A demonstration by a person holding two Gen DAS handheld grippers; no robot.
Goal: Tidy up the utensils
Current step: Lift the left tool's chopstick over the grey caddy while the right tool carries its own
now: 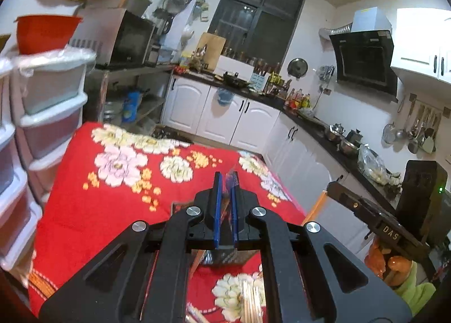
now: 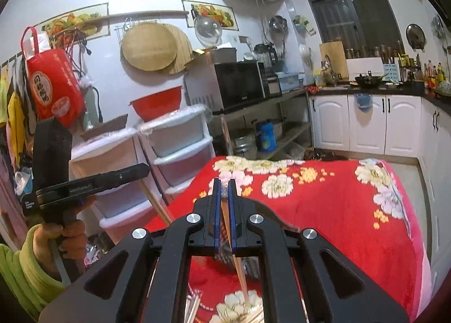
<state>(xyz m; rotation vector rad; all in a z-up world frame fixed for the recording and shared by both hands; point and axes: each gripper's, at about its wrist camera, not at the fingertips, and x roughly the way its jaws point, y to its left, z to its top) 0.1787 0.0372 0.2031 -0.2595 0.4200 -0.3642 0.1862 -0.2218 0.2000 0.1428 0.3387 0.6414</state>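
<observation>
Chopsticks (image 2: 239, 272), slim, pale wood, clear wrapper

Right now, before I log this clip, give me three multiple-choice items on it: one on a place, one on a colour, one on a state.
1. Where does the red basin sit?
A. on the stacked plastic drawers
B. on the floral cloth
C. inside the microwave

2. What is the ground colour of the floral cloth on the table?
A. blue
B. red
C. green

3. How stands the right hand-held gripper?
A. wide open, nothing between its fingers
B. shut on a thin chopstick
C. out of view

Answers:
1 A, the basin rests atop the drawer unit.
2 B, red shows between the pale flowers.
3 B, the blue pads press a thin chopstick that runs down below them.
</observation>
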